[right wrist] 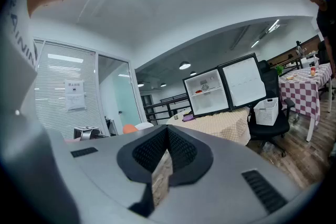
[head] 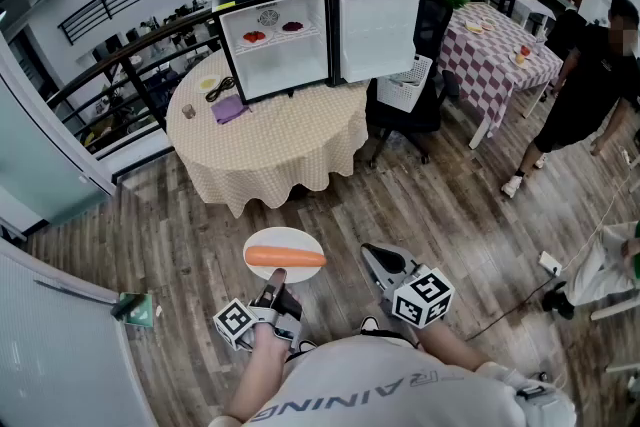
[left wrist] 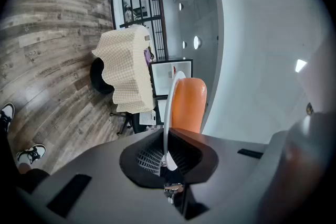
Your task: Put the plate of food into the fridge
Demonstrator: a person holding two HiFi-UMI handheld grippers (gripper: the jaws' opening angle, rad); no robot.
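The step in hand, as I read it, is the carry to the fridge; nothing is delivered yet.

The floor between me and the bench is open wood boards. A bystander stands well off to the right. I judge the straight line to be the one to take.

The bench is round, under a checked cloth, and well apart from the plate.

The fridge stands on the bench with its door swung open to the right. Its upper shelf carries small dishes, so the space below looks the better target. I should come in square to the opening, left of the door.

The plate is white and held out over the floor just ahead of me. It is roughly level and pinched at its near rim only. A one-edge hold gives any tilt leverage, so I should move slowly and keep the wrist flat.

The carrot lies loose across the plate. Being round, it will likely roll if the plate dips.

The left gripper is clamped on the plate's rim, which sits between its pads.

The right gripper has its jaws together with nothing in them. It is near the plate and not touching it, and it could steady the far rim at the threshold.
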